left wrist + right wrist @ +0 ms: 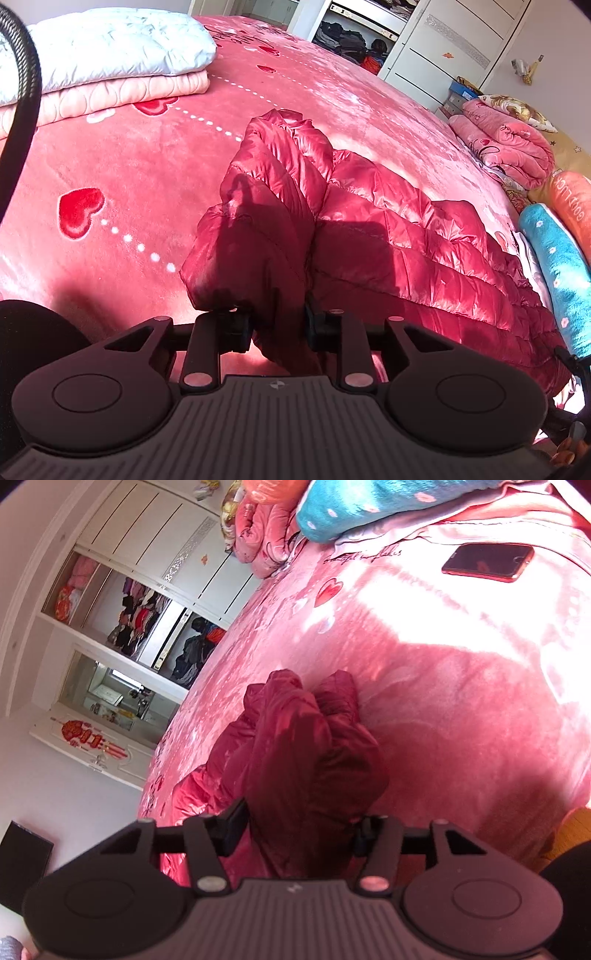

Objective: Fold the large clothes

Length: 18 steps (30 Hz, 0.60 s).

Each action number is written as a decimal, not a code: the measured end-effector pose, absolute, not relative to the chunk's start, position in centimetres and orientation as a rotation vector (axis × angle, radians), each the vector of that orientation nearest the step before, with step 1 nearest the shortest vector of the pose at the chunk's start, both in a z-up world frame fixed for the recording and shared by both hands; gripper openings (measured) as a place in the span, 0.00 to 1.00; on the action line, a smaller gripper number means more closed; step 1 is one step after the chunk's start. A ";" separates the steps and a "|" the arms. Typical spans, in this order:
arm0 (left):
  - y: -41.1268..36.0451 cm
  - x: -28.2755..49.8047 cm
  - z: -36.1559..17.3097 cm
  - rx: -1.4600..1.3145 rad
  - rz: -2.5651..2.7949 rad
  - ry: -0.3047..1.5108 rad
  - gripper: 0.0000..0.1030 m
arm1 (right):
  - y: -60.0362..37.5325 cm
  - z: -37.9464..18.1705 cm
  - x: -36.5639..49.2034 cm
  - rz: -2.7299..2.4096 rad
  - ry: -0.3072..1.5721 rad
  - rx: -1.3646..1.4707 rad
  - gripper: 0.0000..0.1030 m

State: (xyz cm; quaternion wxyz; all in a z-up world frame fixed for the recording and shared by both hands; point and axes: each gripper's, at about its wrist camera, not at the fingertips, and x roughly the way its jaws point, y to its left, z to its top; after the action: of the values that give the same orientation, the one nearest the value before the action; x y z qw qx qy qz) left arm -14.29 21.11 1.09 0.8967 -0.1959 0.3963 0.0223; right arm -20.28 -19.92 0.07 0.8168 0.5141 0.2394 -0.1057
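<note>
Red quilted jacket (pixel 388 229) lies on the pink heart-print bedspread (pixel 110 177), bunched into folds, most of its body trailing toward the right side of the bed.

Left wrist view, left to right: folded white and pale-pink quilts (pixel 107 62) stacked at the far left of the bed; your left gripper (pixel 279 328) at centre, jaws pinching a puffy fold of the jacket between them; a rolled pink blanket (pixel 506 147) and a blue pillow (pixel 557 266) at the right edge. Only this view shows the jacket's long spread-out part and the quilt stack.

Right wrist view, camera rolled sideways, left to right: open white wardrobe (pixel 140 620) with hanging clothes; your right gripper (pixel 301 834), jaws set fairly wide, with a thick dark-red bundle of the jacket (pixel 306 753) filling the gap; fabric touches both jaws, so they grip it. A red phone (pixel 487 562) lies on the bedspread (pixel 461 701) at upper right, well apart from the jacket. Only this view shows the phone and the wardrobe's interior shelves in full.
</note>
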 end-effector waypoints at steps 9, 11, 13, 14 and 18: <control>22.1 -18.3 4.2 -0.294 0.024 0.746 0.50 | -19.7 4.2 -22.9 -0.335 0.352 0.843 0.78; 22.0 -17.9 4.9 -0.282 0.008 0.724 0.51 | -19.2 5.3 -22.6 -0.300 0.320 0.777 0.79; 21.4 -17.4 5.1 -0.247 -0.021 0.704 0.51 | -18.5 6.4 -21.7 -0.256 0.307 0.698 0.81; 21.0 -16.9 5.0 -0.221 -0.029 0.689 0.51 | -17.9 6.8 -21.3 -0.229 0.304 0.658 0.83; 19.6 -13.3 4.0 -0.147 -0.064 0.678 0.51 | -15.5 7.3 -18.4 -0.119 0.337 0.534 0.85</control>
State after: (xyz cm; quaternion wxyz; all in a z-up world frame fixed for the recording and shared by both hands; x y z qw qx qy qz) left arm -13.26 19.64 3.99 0.9400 -0.0722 0.3321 -0.0314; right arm -18.36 -15.54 7.30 0.9488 0.2625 0.1658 -0.0583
